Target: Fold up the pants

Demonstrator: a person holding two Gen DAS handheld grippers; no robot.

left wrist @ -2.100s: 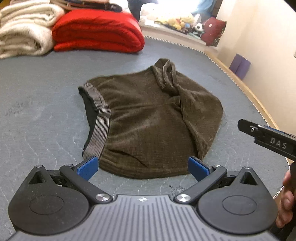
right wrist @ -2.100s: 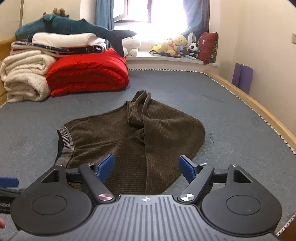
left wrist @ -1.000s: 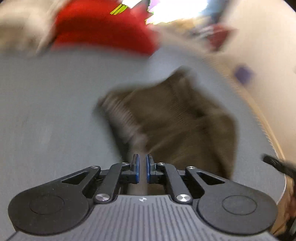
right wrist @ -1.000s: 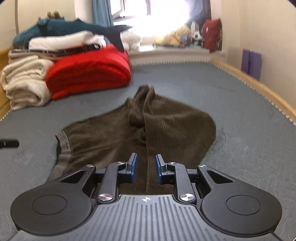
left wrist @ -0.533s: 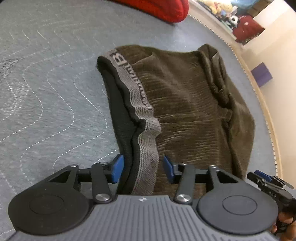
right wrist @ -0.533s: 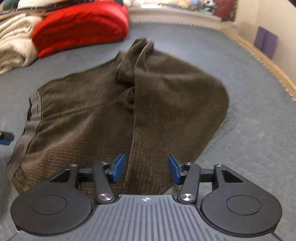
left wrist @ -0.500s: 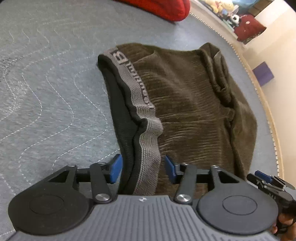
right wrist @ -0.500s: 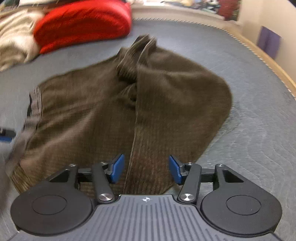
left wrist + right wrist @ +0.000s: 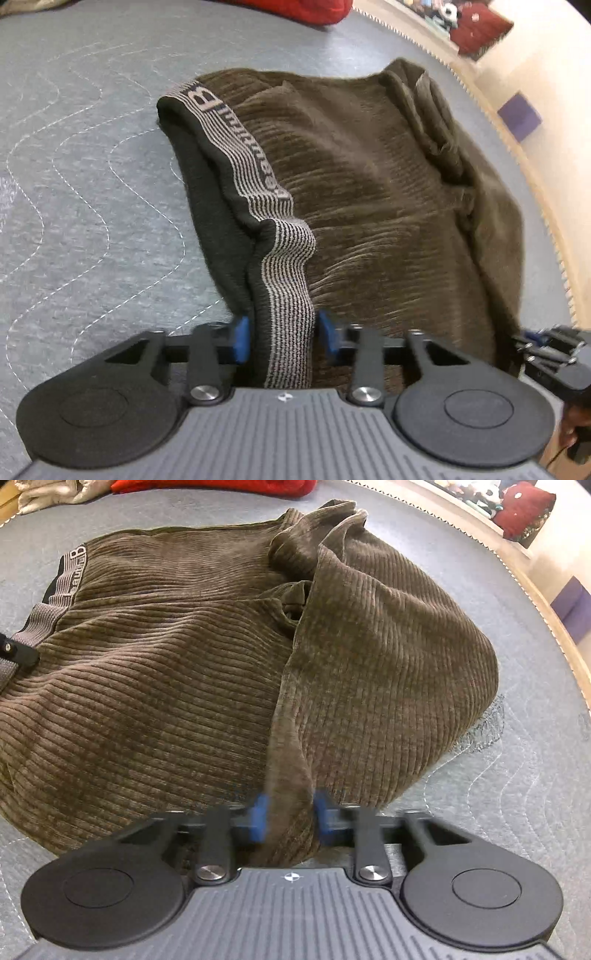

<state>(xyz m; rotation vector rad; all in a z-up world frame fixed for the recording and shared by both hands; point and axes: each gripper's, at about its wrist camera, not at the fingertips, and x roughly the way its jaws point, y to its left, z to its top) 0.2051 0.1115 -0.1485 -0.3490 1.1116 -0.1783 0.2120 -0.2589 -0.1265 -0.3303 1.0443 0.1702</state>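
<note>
Brown corduroy pants [image 9: 369, 206] lie bunched on a grey quilted bed [image 9: 74, 184]. Their striped grey waistband [image 9: 255, 173] runs toward my left gripper [image 9: 282, 338], whose blue pads stand on either side of the band, narrowly apart and touching it. In the right wrist view the pants [image 9: 166, 686] fill the middle. My right gripper [image 9: 290, 818] has its blue pads on either side of a raised fold of the cloth [image 9: 291, 738]; the pads are blurred. The left gripper's tip [image 9: 18, 651] shows at the left edge.
A red folded blanket [image 9: 295, 7] lies at the far end of the bed, with pale towels [image 9: 55, 491] beside it. A wooden bed rail [image 9: 546, 221] runs along the right. A red cushion [image 9: 524, 506] and purple box [image 9: 519, 114] stand beyond it.
Both grippers have moved forward and down onto the pants. The jaws of both have narrowed: the left around the waistband, the right around the fold.
</note>
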